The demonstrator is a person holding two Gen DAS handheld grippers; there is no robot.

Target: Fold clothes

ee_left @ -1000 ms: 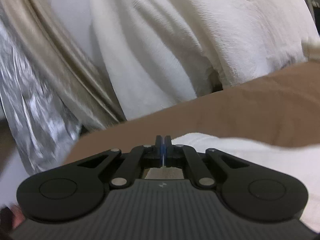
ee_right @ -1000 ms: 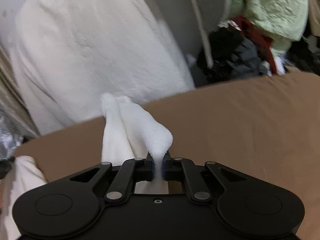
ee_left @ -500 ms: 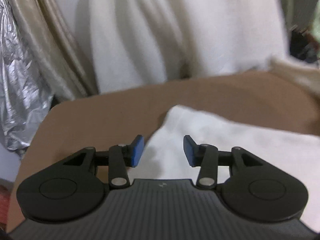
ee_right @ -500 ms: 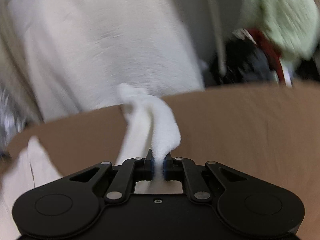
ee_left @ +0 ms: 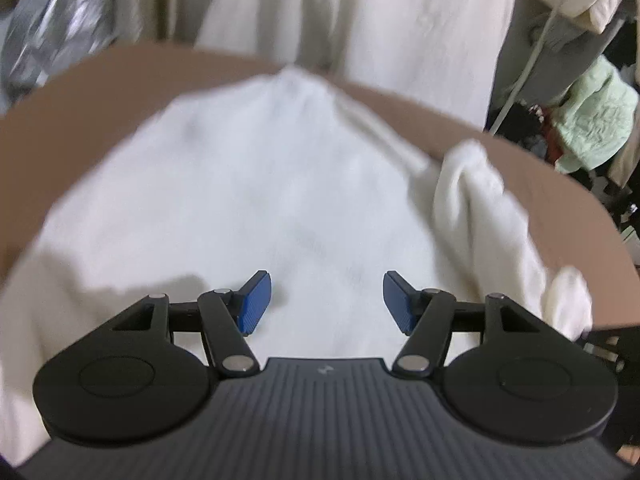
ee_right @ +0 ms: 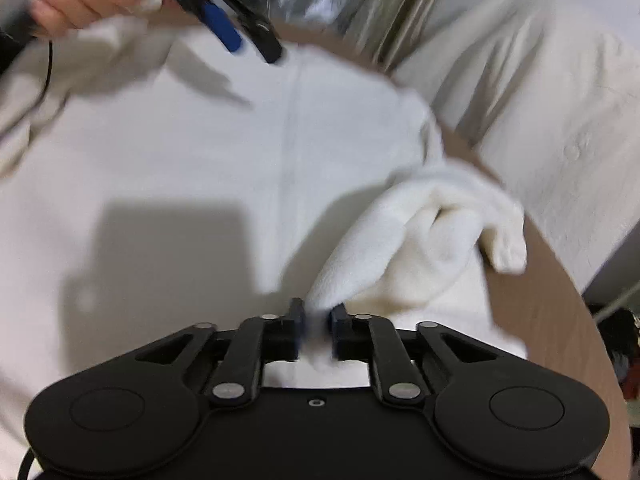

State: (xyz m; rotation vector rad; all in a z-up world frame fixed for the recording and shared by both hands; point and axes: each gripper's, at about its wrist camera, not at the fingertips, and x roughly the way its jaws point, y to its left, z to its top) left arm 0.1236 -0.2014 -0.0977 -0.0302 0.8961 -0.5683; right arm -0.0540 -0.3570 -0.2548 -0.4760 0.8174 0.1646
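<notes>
A white fleece garment (ee_left: 240,200) lies spread over the brown table (ee_left: 120,80). My left gripper (ee_left: 326,300) hovers over its middle. Its blue pads (ee_left: 256,300) stand well apart and are still opening, with nothing between them. In the right wrist view, a hand (ee_right: 72,4) holds that left gripper (ee_right: 248,40) at the top left, above the garment (ee_right: 180,160). My right gripper (ee_right: 318,320) is opening, and the tip of a bunched sleeve fold (ee_right: 420,240) still sits loosely between its jaws. The same fold (ee_left: 472,200) rests on the garment's right side.
A cream cloth (ee_left: 380,20) hangs just behind the table's far edge. Crinkled silver foil (ee_left: 52,20) is at the back left. A pale green garment (ee_left: 592,120) tops a dark clothes pile at the right. Bare table (ee_right: 552,320) shows right of the fold.
The left gripper let go of the garment, opened wide and swung over its middle. The right gripper carried its fold across onto the garment, rolled, and its jaws began to part.
</notes>
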